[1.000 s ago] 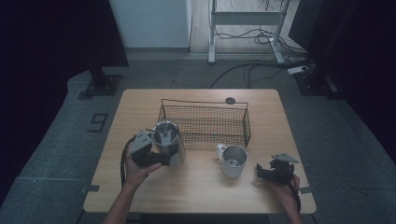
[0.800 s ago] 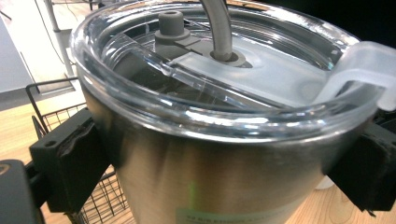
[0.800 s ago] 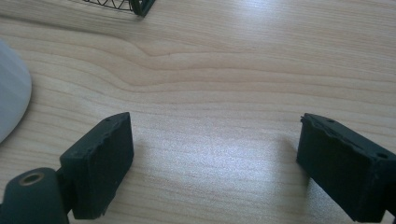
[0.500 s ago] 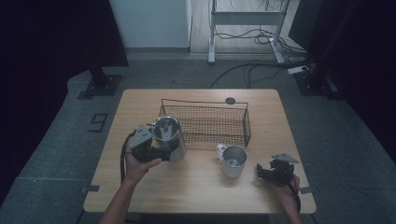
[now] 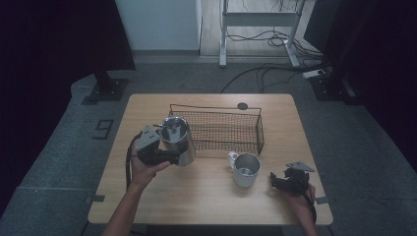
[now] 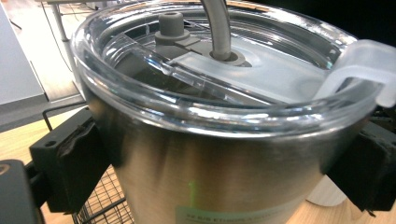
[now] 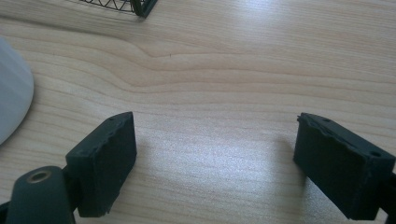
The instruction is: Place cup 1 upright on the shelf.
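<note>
A steel tumbler [image 5: 176, 140] with a clear lid and a straw stands tilted at the near-left corner of the wire basket [image 5: 214, 107]. My left gripper [image 5: 172, 157] is shut on it, one pad on each side of the tumbler [image 6: 224, 186] in the left gripper view. My right gripper [image 5: 275, 181] rests low over the table near the front right. In the right gripper view it [image 7: 215, 158] is open, with bare wood between the pads. Its jaws have just been closing with nothing between them. A white mug [image 5: 246, 169] stands to its left.
The black wire basket sits across the middle of the wooden table [image 5: 206, 206], and its corner [image 7: 140, 7] lies ahead of the right gripper. A small black disc [image 5: 242, 105] lies behind the basket. The mug's side [image 7: 11, 93] is close by.
The left hand has edged the tumbler slightly away from the person, towards the basket. The right hand has stayed where it was.
</note>
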The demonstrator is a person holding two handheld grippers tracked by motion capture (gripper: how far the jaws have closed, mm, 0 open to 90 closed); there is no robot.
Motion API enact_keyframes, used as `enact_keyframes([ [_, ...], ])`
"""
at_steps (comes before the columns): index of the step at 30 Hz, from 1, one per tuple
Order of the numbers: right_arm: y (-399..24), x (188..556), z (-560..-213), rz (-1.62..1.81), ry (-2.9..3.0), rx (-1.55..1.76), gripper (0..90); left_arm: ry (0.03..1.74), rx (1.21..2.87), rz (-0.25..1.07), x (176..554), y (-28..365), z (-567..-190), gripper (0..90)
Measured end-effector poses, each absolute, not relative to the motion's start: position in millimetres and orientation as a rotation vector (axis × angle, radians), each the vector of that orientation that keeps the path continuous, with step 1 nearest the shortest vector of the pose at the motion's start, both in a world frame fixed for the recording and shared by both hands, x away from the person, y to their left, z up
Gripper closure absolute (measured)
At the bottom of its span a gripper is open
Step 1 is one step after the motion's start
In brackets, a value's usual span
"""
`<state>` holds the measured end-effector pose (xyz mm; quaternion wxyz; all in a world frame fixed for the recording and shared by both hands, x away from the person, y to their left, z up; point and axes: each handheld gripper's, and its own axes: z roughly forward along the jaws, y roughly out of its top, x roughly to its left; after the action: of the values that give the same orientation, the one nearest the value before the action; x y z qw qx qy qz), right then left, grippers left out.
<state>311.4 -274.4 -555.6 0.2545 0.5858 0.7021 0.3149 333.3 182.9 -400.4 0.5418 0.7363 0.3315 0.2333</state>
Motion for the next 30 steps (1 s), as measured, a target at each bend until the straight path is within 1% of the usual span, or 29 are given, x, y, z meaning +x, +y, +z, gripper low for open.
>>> enact_keyframes([
  [30, -274.3, 311.4, -555.6, 0.856, 1.908, 1.589, 13.2, 0.823, 1.74, 0.528, 365.5, 176.6, -392.0, 4.3],
])
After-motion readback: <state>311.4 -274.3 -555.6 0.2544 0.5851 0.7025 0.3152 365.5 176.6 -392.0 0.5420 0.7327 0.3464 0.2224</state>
